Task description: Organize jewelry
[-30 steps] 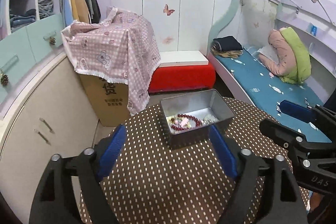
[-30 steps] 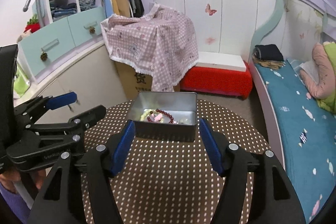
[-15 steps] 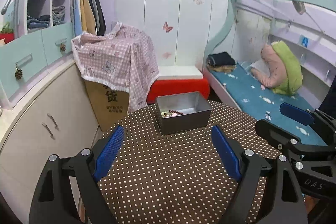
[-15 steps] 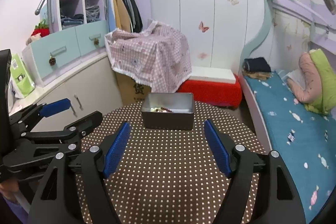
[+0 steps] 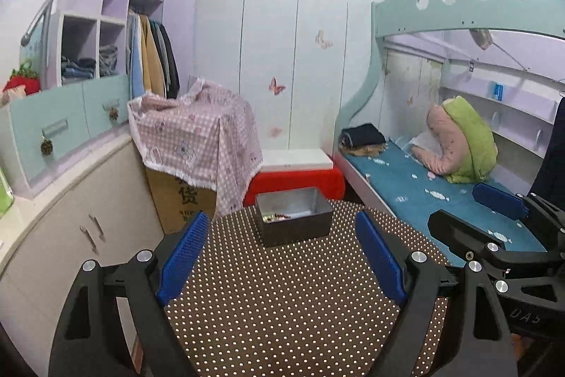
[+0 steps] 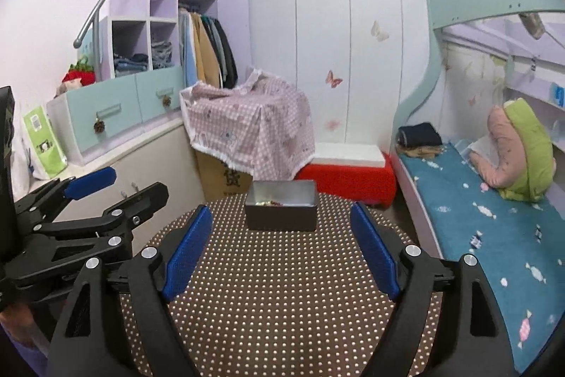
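**Both tools standing back from the jewelry tin**

The jewelry seems already gathered, so the step in hand looks like finishing. The left tool (image 5: pixel 280 257) is standing wide and empty. The right tool (image 6: pixel 280 251) is also empty; its jaws have just been opening. The metal tin (image 5: pixel 295 218), rectangular with matte grey walls, is sitting at 12 o'clock on the round dotted surface (image 5: pixel 300 299). Inside it, dark red beads (image 5: pixel 277 217) are lying. Any next pick is needing a forward reach.
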The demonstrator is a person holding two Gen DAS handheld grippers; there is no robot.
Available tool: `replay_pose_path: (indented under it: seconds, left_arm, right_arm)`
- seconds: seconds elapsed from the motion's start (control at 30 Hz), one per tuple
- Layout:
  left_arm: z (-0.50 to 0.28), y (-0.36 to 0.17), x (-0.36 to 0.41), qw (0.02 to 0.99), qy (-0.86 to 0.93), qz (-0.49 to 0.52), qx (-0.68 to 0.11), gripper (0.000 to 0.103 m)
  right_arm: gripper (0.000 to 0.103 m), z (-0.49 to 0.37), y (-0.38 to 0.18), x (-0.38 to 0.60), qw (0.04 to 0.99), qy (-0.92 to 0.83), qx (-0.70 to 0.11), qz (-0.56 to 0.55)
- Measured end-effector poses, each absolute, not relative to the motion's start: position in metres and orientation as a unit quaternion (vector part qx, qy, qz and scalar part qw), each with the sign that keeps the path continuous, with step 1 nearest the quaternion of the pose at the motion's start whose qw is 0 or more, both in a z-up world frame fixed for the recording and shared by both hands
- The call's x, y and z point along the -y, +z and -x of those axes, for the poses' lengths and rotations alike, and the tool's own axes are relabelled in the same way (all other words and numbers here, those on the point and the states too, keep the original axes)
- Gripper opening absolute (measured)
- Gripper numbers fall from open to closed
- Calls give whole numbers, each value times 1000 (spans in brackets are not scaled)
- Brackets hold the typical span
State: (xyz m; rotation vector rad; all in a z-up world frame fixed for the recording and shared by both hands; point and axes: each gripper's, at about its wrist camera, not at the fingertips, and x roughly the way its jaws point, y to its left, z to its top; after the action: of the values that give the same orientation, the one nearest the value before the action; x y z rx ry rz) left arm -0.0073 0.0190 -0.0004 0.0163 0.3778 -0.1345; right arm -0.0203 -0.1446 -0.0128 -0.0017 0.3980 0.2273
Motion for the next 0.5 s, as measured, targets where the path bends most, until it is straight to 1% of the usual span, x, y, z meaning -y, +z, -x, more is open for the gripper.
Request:
replay_pose_path:
  seconds: [0.2, 0.27, 0.37, 0.47, 0.5]
  left_arm:
    - [28, 10, -15, 988, -58, -18, -142, 82]
    - [32, 11, -16, 989, -60, -17, -131, 82]
    - [37, 12, -17, 991, -58, -16, -116, 84]
    - [39, 12, -16, 993, -50, -19, -108, 86]
    - [39, 11, -16, 993, -44, -20, -106, 89]
  right_arm:
    - [78, 38, -2, 147, 979, 110, -173, 2]
    - [82, 43, 0, 148, 981, 105, -166, 1]
    - [83, 48, 1, 148, 983, 97, -154, 5]
    - [83, 48, 1, 149, 983, 97, -155, 4]
    - [83, 48, 1, 149, 983, 97, -154, 4]
